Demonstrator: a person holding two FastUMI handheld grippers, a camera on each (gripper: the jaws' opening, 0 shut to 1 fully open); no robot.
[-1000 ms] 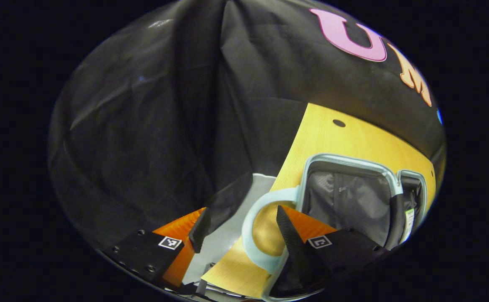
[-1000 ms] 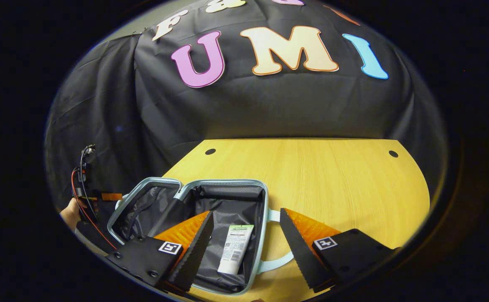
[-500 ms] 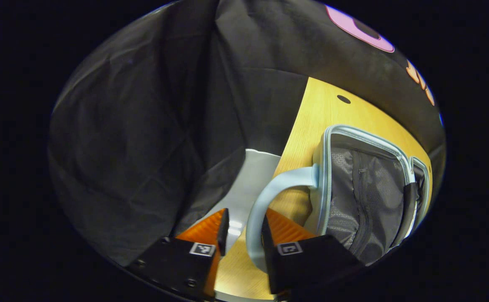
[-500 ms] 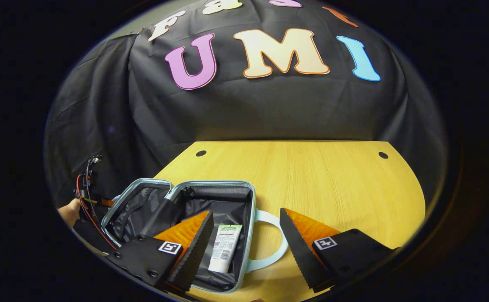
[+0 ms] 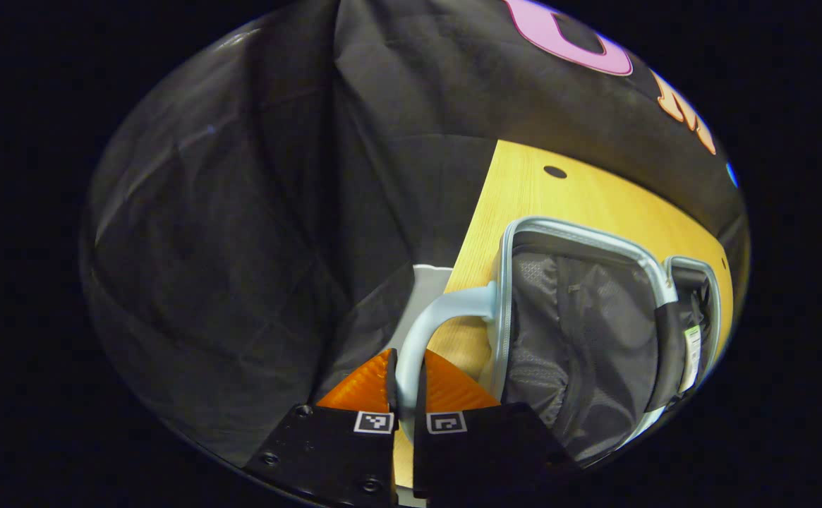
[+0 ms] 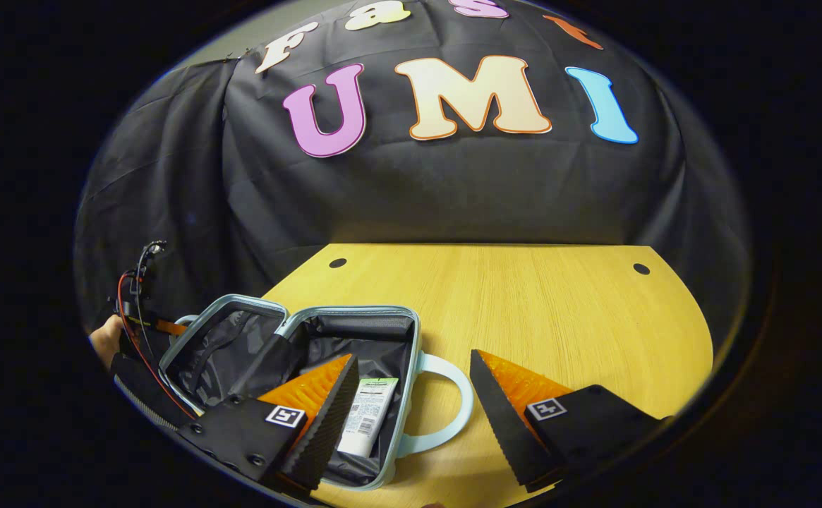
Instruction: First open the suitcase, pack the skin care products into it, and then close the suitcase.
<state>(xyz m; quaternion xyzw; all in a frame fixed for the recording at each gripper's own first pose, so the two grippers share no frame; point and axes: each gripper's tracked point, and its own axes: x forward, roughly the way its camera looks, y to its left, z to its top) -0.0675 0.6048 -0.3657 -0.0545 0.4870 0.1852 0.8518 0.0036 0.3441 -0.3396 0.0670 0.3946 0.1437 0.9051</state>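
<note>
The pale blue suitcase point(image 6: 411, 331) lies open on the wooden table point(image 6: 538, 310), both grey-lined halves spread. A white skin care tube point(image 6: 365, 416) rests in the right half and shows again as the tube point(image 5: 693, 346) past the hinge. My left gripper point(image 5: 406, 370) is shut on the handle point(image 5: 446, 307) of the lid half point(image 5: 580, 331). That left gripper point(image 6: 139, 335), with a hand point(image 6: 102, 337) on it, appears at the case's left edge. My right gripper point(image 6: 414, 363) hovers open above the tube and the other handle point(image 6: 453, 402).
Two round holes point(image 6: 338, 262) point(image 6: 641, 269) mark the table's far corners. The black cloth wall hangs close behind the table and along its left side. A pale grey patch of floor point(image 5: 425, 286) lies beyond the table's left edge.
My left gripper's fingers, spread beside the lid handle a second ago, have closed onto it. The right gripper stays open and has drifted only slightly over the case.
</note>
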